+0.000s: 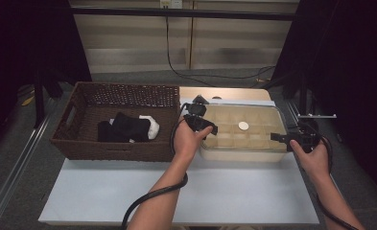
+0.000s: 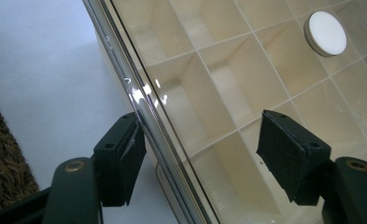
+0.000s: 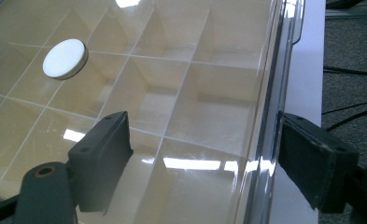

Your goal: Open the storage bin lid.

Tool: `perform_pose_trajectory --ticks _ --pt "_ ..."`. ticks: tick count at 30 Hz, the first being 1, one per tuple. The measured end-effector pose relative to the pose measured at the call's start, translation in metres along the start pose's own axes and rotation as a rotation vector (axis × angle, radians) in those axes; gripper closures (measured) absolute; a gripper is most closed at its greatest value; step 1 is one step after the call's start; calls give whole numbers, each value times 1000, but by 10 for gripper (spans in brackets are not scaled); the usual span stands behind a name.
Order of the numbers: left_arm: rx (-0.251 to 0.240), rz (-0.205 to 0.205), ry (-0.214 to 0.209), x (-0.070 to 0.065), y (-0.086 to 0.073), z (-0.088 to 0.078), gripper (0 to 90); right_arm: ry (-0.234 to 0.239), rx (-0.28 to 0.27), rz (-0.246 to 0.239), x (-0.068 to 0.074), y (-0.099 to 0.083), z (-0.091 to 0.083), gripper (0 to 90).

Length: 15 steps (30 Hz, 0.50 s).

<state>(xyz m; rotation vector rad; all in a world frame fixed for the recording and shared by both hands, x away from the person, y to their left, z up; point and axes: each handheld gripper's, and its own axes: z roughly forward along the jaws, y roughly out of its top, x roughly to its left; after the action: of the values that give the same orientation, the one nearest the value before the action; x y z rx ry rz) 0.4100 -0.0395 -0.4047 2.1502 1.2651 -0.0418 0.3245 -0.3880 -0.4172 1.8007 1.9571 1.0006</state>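
Compartment box (image 1: 243, 132) sits on the table (image 1: 104, 191), right of the wicker basket (image 1: 114, 120), long axis running left-right, clear lid (image 2: 265, 70) up. You straddle its two ends, likely to lift the lid evenly: left gripper (image 2: 202, 149) and right gripper (image 3: 202, 158) both spread over the rim, pinching nothing yet.

On the table (image 1: 104, 191) there is one brown woven basket (image 1: 119, 120) at 9 o'clock and one clear divided box (image 1: 243, 129) at 3 o'clock. Inside the basket lie two cloths: one black (image 1: 123, 128), one white (image 1: 151, 125). The box lid carries one white round knob (image 1: 243, 126). Two grippers, the left (image 1: 201, 123) and the right (image 1: 291, 139), are at the box.
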Motion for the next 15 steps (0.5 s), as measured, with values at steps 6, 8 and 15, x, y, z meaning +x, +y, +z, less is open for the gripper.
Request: perform_pose_trajectory --ticks 6,8,15 --pt "7 -6 10 0 0 -4 376 -8 -8 7 0 0 -2 234" --pt "3 -12 14 0 0 -5 389 -12 -12 12 0 1 -3 245" --pt "-8 -13 28 -3 2 -13 438 -27 -6 6 3 3 -6 258"
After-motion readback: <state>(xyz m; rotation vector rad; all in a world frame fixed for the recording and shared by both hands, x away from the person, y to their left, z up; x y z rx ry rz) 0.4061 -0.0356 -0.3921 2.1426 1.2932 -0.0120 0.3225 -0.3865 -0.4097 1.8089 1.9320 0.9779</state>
